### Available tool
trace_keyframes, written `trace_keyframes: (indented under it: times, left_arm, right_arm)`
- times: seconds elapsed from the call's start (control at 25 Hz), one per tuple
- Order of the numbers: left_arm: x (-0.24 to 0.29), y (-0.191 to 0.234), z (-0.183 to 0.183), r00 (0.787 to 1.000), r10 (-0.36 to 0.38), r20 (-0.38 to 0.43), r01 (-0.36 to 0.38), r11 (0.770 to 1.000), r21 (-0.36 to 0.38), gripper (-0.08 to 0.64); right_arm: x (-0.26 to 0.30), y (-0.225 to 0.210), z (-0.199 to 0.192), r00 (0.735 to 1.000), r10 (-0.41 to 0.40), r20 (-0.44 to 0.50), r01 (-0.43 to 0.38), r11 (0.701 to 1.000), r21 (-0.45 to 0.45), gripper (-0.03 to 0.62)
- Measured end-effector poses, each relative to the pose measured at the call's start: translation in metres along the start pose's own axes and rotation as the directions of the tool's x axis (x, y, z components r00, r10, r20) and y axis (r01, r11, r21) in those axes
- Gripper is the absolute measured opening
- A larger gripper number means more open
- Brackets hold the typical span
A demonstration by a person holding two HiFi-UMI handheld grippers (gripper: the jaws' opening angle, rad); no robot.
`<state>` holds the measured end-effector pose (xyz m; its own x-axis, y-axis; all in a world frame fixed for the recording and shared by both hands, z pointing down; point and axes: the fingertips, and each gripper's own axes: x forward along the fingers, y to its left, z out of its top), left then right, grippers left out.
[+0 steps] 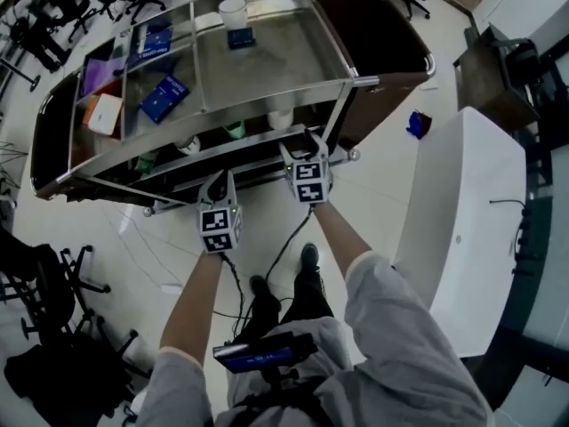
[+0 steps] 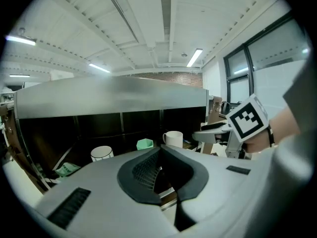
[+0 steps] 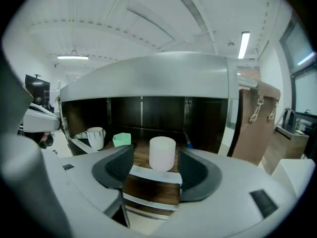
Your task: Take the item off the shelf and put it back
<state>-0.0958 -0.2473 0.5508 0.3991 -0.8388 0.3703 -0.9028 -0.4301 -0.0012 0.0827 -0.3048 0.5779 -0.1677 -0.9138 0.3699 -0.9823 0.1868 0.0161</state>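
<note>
A handleless white cup [image 3: 162, 153] stands on the wooden lower shelf [image 3: 148, 190] of a steel cart [image 1: 267, 60]. It is just ahead of my right gripper [image 3: 151, 170] and in line with the gap; the pads are open and do not touch it. In the head view the right gripper [image 1: 304, 149] is at the shelf's front edge, and the cup [image 1: 280, 119] shows partly under the top tray. My left gripper [image 1: 219, 183] is further back and to the left. Its jaws [image 2: 161, 170] stand narrowly apart, with nothing between them.
On the same shelf are a white mug [image 2: 173, 139], a green cup [image 2: 144, 144], a dark-rimmed white cup [image 2: 101, 153] and a green packet [image 2: 64, 169]. The top tray holds a white cup [image 1: 233, 12] and blue boxes [image 1: 164, 98]. A white table [image 1: 462, 229] stands to the right and chairs [image 1: 53, 301] to the left.
</note>
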Motion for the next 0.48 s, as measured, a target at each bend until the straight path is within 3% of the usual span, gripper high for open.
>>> trace_keyframes:
  times: [0.08, 0.24, 0.48]
  left_arm:
    - [-0.018, 0.001, 0.005, 1.000, -0.003, 0.012, 0.003, 1.000, -0.001, 0.005]
    - [-0.056, 0.008, 0.010, 0.999, -0.008, 0.031, 0.008, 1.000, 0.009, 0.005]
    - [-0.111, 0.022, 0.002, 0.999, 0.015, 0.032, -0.015, 1.000, -0.016, 0.005]
  right_arm:
    - [-0.025, 0.002, 0.009, 1.000, -0.001, 0.009, 0.001, 1.000, 0.000, 0.211]
    - [-0.076, 0.012, 0.020, 1.000, -0.010, 0.023, 0.010, 1.000, 0.018, 0.081]
    - [-0.137, 0.026, 0.015, 1.000, 0.003, 0.015, -0.004, 0.999, 0.035, 0.011]
